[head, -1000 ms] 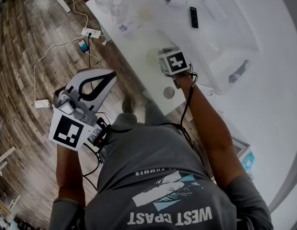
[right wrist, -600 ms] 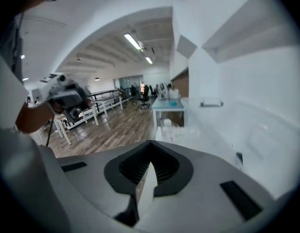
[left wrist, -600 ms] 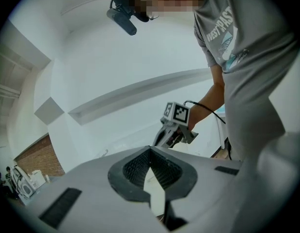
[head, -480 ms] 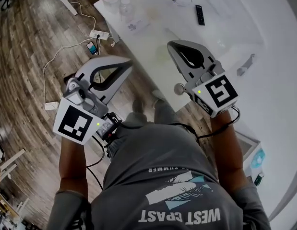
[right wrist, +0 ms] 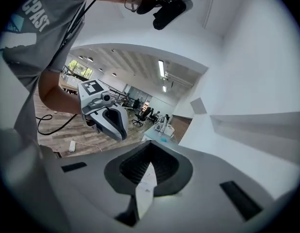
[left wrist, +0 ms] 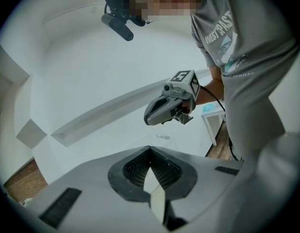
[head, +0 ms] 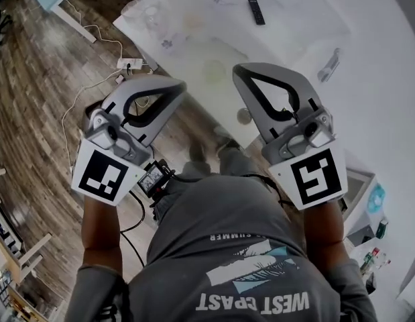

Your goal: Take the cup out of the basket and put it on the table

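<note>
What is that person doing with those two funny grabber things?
A person is holding a pair of tongs in each hand, up in front of the chest. The left tongs and the right tongs are both shut, with nothing between them. Beyond them is the white table, with a black remote lying on it. Nothing is being picked up at this moment.
</note>
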### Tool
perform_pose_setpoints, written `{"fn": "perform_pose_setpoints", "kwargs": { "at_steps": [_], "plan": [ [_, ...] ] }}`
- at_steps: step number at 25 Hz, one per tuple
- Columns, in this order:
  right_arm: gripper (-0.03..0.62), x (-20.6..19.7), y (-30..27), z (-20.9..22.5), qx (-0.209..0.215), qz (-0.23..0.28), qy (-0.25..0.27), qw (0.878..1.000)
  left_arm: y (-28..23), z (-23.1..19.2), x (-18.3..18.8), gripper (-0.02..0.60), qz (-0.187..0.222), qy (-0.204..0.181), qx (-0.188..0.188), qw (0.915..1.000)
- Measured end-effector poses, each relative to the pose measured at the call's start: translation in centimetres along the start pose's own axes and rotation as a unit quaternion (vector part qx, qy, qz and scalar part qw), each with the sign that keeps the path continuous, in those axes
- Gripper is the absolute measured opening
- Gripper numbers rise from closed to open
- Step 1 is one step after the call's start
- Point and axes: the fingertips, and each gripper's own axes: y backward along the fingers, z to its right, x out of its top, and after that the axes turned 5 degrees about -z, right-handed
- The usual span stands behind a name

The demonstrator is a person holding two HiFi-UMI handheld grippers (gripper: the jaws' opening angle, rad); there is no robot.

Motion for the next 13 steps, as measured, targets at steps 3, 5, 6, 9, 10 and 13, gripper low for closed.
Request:
{"fn": "perform_pose_setpoints", "kwargs": {
  "at_steps": [3, 5, 6, 9, 10, 13],
  "plan": [
    [0.011, 0.3, 2.0, 0.0, -0.015, 0.0, 0.001, 1.0, -0.6, 0.8, 1.1, 0.008, 0.008, -0.011, -0.012, 0.9998],
    [0.011, 0.4, 3.4, -0.1, -0.024, -0.001, 0.0, 1.0, -0.9, 1.4, 1.9, 0.008, 0.012, -0.017, -0.018, 0.9996],
    [0.011, 0.5, 4.1, -0.2, -0.028, -0.001, 0.001, 1.0, -1.0, 1.7, 2.4, 0.008, 0.014, -0.02, -0.02, 0.9995],
    [0.011, 0.7, 6.3, -0.6, -0.038, 0.003, 0.003, 0.999, -1.0, 3.0, 3.8, 0.008, 0.019, -0.029, -0.025, 0.9991],
    [0.011, 0.8, 7.0, -0.9, -0.039, 0.004, 0.003, 0.999, -0.9, 3.5, 4.3, 0.008, 0.02, -0.031, -0.025, 0.999],
    [0.011, 1.1, 9.3, -1.7, -0.041, 0.007, 0.002, 0.999, -0.8, 5.2, 5.7, 0.008, 0.019, -0.033, -0.027, 0.9989]
  ]
}}
